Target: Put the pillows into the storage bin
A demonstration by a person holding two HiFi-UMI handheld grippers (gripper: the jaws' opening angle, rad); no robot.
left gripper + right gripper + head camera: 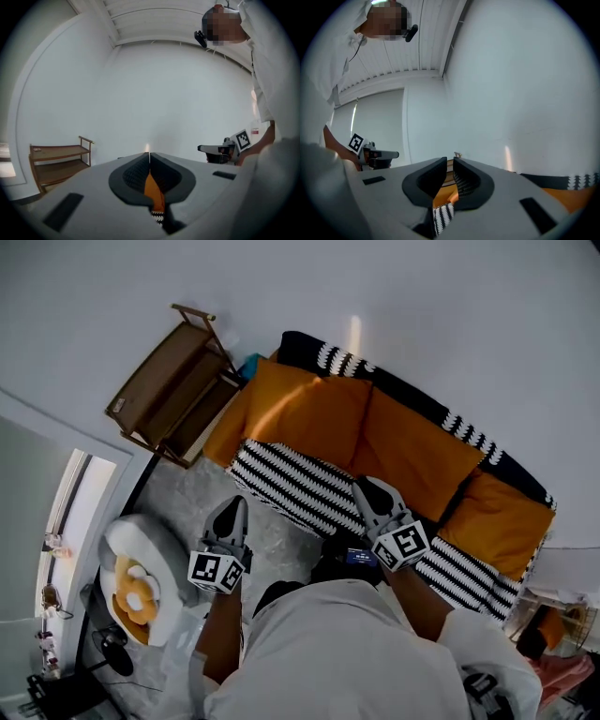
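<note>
The orange pillows (300,409) are soft cloth, plain and not shiny. The black-and-white striped cover (291,486) under them is woven cloth and looks a bit rough. The shelf (173,385) is brown wood with a smooth, dull top. The floor (183,498) looks like hard, speckled grey stone. The wall (422,315) is smooth, white and matt. The grey round bin (155,554) looks soft and padded. The left gripper (149,157) and the right gripper (450,161) are smooth, matt grey plastic. Their pads (133,174) are black, and on the right gripper they have tiny bumps. The person's white shirt (347,652) is thin cloth.
</note>
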